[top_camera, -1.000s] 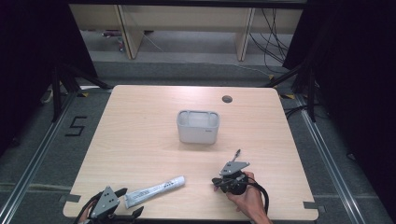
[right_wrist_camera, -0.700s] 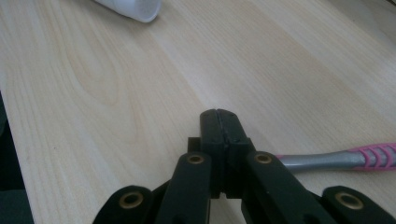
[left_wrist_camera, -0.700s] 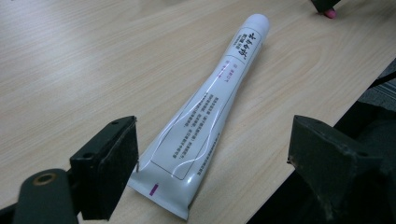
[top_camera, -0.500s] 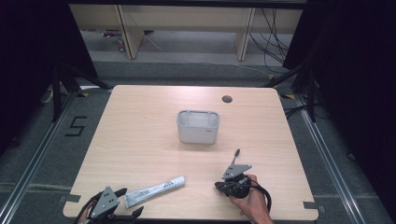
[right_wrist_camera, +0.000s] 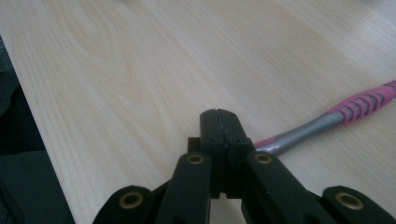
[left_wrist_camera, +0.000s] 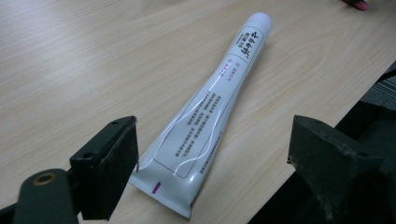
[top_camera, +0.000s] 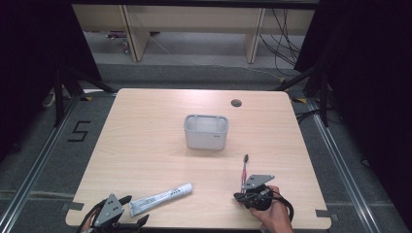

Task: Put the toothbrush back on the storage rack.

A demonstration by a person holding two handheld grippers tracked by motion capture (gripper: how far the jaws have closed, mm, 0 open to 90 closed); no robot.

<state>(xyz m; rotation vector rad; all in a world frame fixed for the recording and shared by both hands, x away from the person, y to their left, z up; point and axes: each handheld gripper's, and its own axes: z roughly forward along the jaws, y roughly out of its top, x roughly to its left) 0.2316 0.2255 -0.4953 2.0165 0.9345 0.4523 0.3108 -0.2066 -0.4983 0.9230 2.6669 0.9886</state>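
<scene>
Item 1, toothbrush [top_camera: 244, 167]: pink and grey handle, lying flat on the surface [top_camera: 145, 126] at roughly 5 o'clock from the grey holder, head pointed toward it. In the right gripper view the handle [right_wrist_camera: 327, 119] is seen passing behind the closed jaw tips; whether it is pinched or merely touched cannot be told.

Item 2, right tool [top_camera: 246, 187]: jaws pressed fully together, held in a hand [top_camera: 272, 216] at the 6 o'clock end of the toothbrush.

Item 3, toothpaste tube [left_wrist_camera: 212, 109]: white, capped, lying flat near the front edge, well apart from the toothbrush at about its 8 o'clock. Its crimped end is placed between the jaws of the left tool [left_wrist_camera: 210, 154], which are spread wide, with neither pad clearly pressing on it.

Item 4, holder [top_camera: 206, 131]: grey, two-compartment caddy, upright at mid-surface, at 12 o'clock from both articles.

Handling note: for a sound pickup, the right tool's jaws are judged to need opening and setting across the handle at its ribbed grip, squarely, so the brush is not tipped when lifted. The tube is best gripped at the flat crimp, where the least paste is squeezed.

Not determinable: tube lettering too small to read; holder contents hidden by its walls; left hand cut off by the frame edge.
</scene>
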